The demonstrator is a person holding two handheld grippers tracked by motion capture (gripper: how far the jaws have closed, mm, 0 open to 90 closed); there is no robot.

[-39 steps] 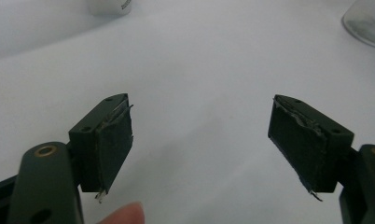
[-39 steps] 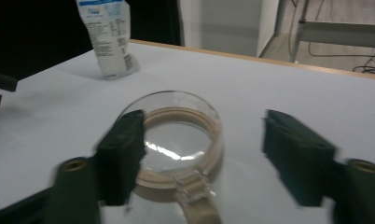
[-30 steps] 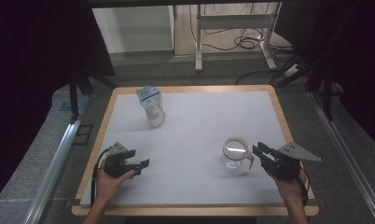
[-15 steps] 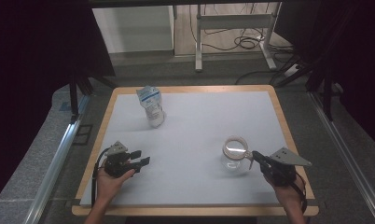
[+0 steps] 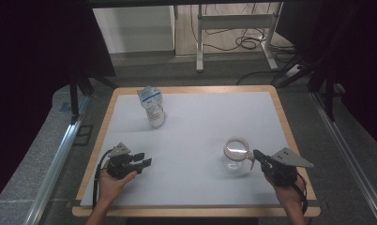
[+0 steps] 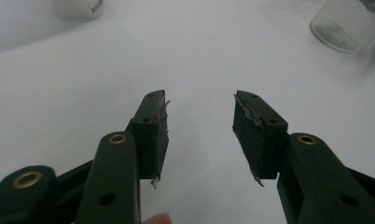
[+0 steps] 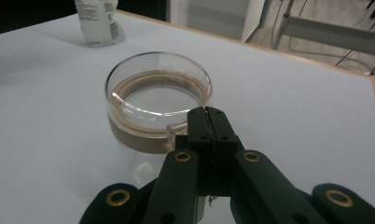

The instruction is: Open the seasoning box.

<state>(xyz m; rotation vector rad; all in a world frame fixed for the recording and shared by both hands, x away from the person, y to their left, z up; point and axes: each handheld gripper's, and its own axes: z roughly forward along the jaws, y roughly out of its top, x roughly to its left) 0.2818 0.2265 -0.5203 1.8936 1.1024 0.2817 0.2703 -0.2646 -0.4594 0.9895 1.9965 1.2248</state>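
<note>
A clear glass jug (image 5: pixel 236 155) with a brownish band inside stands at the right front of the white table top (image 5: pixel 200 136). My right gripper (image 5: pixel 258 155) is at its near side. In the right gripper view its jaws are pressed together against the jug's (image 7: pixel 157 100) small glass handle (image 7: pixel 176 129). Whether they pinch the handle I cannot tell. My left gripper (image 5: pixel 145 159) rests at the front left, open. Its jaws have just been closing, with nothing between the fingertips (image 6: pixel 153 109). A white pouch (image 5: pixel 151 107) with a blue label stands at the back left.
A wooden rim (image 5: pixel 191 89) frames the table top. Beyond the far edge are a metal stand (image 5: pixel 233 28) and cables (image 5: pixel 245 42) on the floor. The pouch (image 7: pixel 99 21) lies past the jug in the right gripper view, and the jug (image 6: pixel 346 25) at the upper right in the left gripper view.
The left gripper's jaws have narrowed while the hand stayed put. The right gripper's jaws closed and it shifted slightly toward the front edge beside the jug.
</note>
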